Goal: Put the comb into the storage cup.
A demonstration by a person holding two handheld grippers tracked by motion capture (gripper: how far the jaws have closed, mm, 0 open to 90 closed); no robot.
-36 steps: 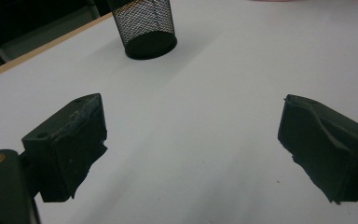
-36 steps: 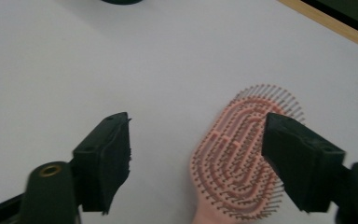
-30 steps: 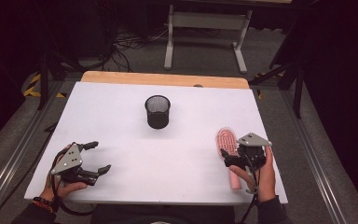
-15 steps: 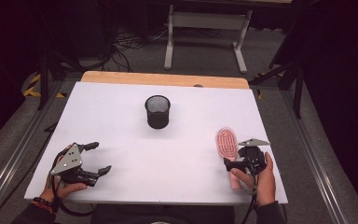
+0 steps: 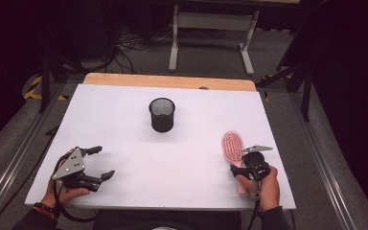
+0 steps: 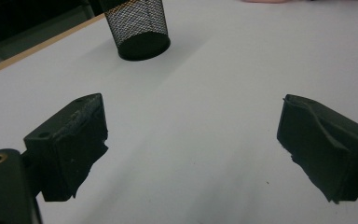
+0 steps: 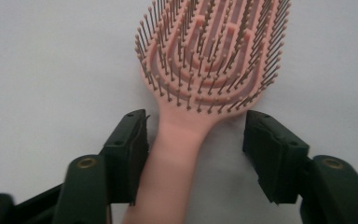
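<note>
On the white table (image 5: 124, 115), toward its far middle, a black mesh cup (image 5: 162, 114) stands upright; its inside looks dark and I cannot tell whether anything is in it. The pink brush (image 5: 232, 146) lies bristles-up near the right edge, its handle running back toward the person. The right gripper (image 5: 239, 167) straddles the handle just below the head: in the right gripper view the brush's neck (image 7: 182, 140) sits between the jaws, touching the left one with a gap at the right one, so the jaws are part open and have just been closing around it without yet pinching it. Compared with a second ago, that gripper sits lower on the handle. The left gripper (image 5: 103, 163) rests near the front left corner, jaws wide apart and holding nothing, unchanged.
</note>
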